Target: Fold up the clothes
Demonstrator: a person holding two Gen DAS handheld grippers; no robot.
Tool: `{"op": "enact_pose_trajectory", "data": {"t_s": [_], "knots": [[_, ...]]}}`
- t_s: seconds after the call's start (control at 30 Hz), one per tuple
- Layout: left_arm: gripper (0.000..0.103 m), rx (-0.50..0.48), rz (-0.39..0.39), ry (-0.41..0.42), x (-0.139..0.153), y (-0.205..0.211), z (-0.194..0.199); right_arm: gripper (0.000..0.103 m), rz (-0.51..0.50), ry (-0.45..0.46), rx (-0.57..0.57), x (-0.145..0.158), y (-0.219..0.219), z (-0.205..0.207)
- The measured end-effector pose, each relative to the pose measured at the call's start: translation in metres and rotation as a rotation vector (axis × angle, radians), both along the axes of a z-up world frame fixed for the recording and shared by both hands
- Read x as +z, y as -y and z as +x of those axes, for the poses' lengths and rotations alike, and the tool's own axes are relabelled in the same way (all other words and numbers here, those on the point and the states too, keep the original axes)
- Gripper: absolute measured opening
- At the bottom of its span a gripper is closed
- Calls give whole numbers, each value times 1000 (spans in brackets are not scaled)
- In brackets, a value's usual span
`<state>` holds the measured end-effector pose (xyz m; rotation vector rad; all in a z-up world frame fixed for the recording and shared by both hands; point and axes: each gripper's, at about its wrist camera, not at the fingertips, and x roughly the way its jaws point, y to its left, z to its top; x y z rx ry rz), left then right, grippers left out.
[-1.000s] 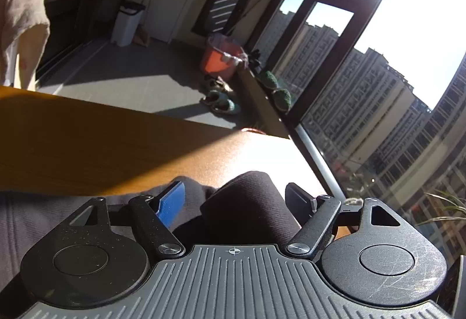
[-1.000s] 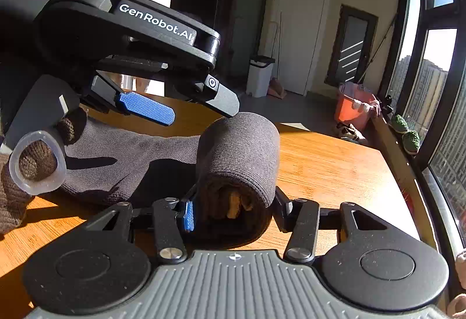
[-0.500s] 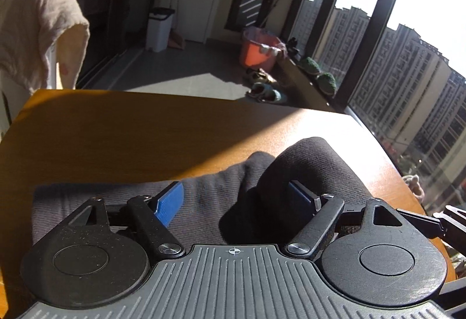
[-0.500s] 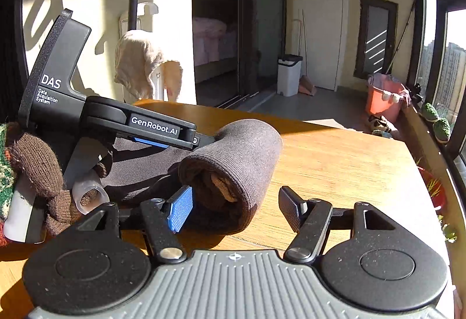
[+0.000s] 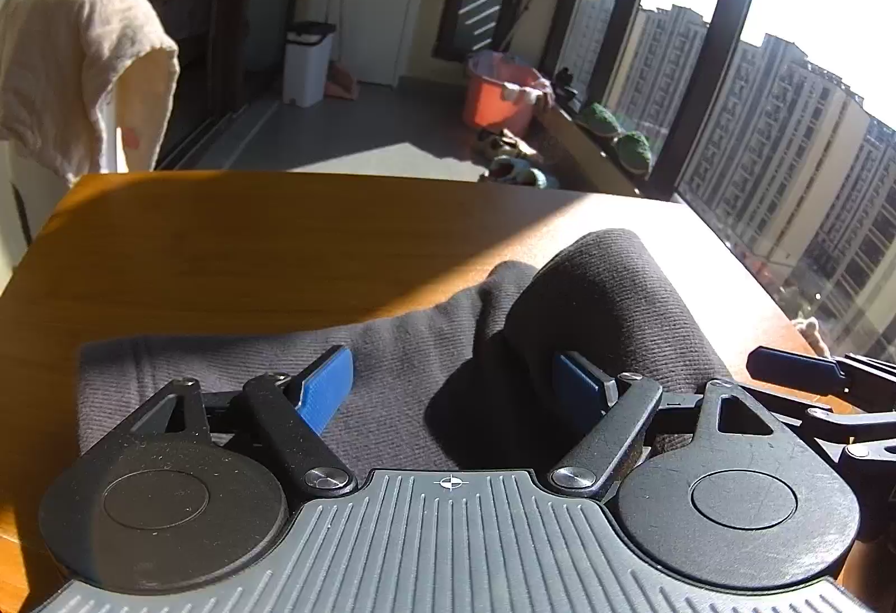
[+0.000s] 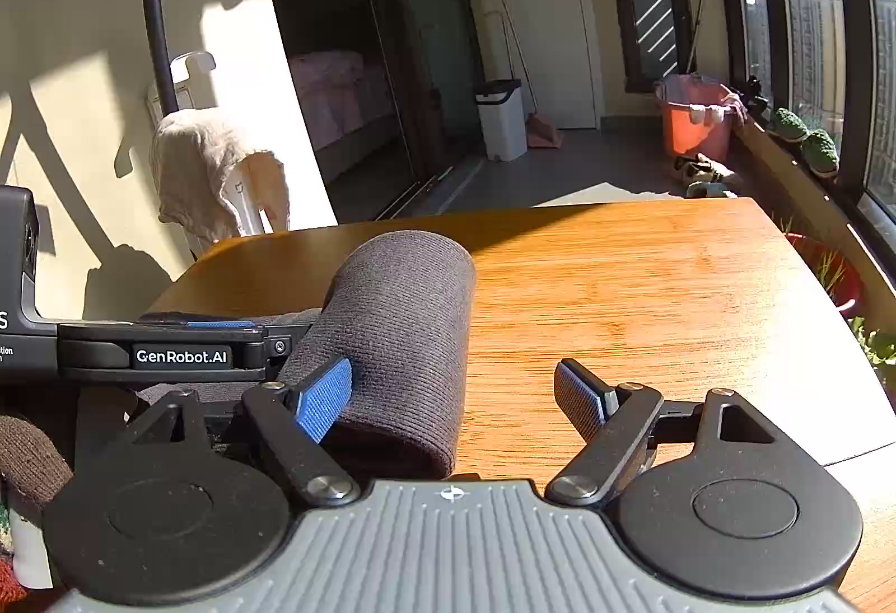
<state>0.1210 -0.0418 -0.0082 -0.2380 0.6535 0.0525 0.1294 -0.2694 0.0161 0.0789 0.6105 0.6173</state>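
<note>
Lying on the wooden desk (image 6: 644, 288), the dark grey garment (image 5: 392, 366) is rolled up at one end. Left gripper (image 5: 453, 378) fingers are apart over the flat cloth; right gripper (image 6: 453, 389) fingers are apart, the blue one touching the roll (image 6: 403, 333).

Counted: one rolled dark grey garment (image 6: 403, 333), two grippers (image 5: 453, 380) (image 6: 453, 389), one wooden table (image 6: 644, 288), one orange bucket (image 6: 697, 120), one white bin (image 6: 501, 117), one draped towel (image 6: 207, 165).
</note>
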Motion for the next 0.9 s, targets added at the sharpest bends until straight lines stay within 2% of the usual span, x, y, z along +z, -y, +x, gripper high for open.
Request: {"op": "enact_pose_trajectory", "data": {"t_s": [0.1,0.17,0.3,0.4,0.43,0.5,0.6,0.73,0.77,0.8,0.9], "knots": [[85,-5,2,7,-2,-1,-2,80,106,-15,-1,8,4,3],[85,-11,4,10,-2,-2,-2,80,127,-26,4,10,0,8],[83,-39,-6,11,-1,-15,-4,80,-8,-49,34,-7,-23,15],[82,20,30,5,1,-35,-7,80,-44,-33,61,-10,-26,6],[77,42,30,1,1,-43,-7,80,-55,-21,64,-10,-27,4],[70,69,-14,-2,5,-58,-9,80,-62,-12,67,-10,-26,2],[80,95,-59,39,19,-64,-15,80,-15,-52,66,-13,-23,5],[82,13,-145,65,33,-51,-17,79,102,-156,81,-25,-18,11],[82,-13,-171,65,35,-47,-17,70,110,-155,86,-25,-19,10],[84,-38,-192,65,38,-42,-16,64,82,-126,88,-21,-24,5],[86,-93,-178,51,37,-19,-10,63,-129,64,106,-6,-57,-23]]}}
